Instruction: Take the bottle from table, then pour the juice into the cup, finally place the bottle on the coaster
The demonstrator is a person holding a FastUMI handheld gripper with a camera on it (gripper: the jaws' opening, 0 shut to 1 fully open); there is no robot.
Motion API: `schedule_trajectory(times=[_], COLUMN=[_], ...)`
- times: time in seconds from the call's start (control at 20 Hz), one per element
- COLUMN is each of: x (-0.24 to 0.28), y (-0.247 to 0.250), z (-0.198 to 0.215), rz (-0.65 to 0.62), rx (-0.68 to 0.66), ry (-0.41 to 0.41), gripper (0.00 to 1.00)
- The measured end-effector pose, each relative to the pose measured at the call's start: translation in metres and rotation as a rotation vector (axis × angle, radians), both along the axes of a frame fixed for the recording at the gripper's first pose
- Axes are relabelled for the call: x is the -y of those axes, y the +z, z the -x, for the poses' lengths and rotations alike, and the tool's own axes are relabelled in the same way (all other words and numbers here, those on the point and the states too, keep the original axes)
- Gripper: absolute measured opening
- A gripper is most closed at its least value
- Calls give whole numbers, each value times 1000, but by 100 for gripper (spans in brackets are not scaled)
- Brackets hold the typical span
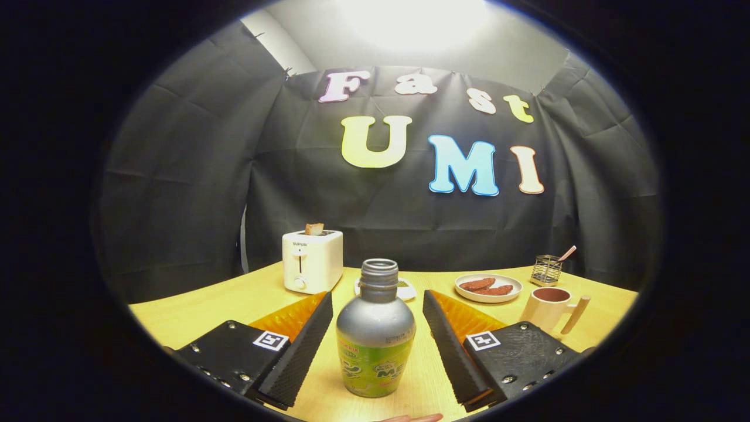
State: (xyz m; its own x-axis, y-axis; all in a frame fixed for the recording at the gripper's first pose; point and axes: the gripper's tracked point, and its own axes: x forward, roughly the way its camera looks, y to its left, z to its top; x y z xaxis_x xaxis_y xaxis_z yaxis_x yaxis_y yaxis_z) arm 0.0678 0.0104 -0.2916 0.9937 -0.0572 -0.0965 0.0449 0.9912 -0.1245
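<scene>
Centrally, the bottle [375, 334] stands upright and uncapped on the table [193, 310], its long axis vertical, between the two fingers of the gripper [378, 346], which are spread wide with a clear gap on either side of the bottle's body, touching neither flank. Since the bottle lies squarely between the fingers, the coming grasp appears to need only a closing of the fingers on its body. Beyond the right finger stands the cup [551, 308], with a plate [488, 288] and a toaster [312, 261] farther back.
</scene>
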Motion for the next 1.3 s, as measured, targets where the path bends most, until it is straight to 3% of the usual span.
schedule_trajectory(times=[0.5,0.6,0.65,0.8,1.3], x=[1,2,1,4,40], y=[-26,-25,-26,-26,34], z=[-12,-14,-13,-14,-31], rz=[-34,-29,-31,-37,-54], rx=[-31,-23,-27,-36,9], ry=[4,1,2,-5,-42], gripper=[95,92,82,81,78])
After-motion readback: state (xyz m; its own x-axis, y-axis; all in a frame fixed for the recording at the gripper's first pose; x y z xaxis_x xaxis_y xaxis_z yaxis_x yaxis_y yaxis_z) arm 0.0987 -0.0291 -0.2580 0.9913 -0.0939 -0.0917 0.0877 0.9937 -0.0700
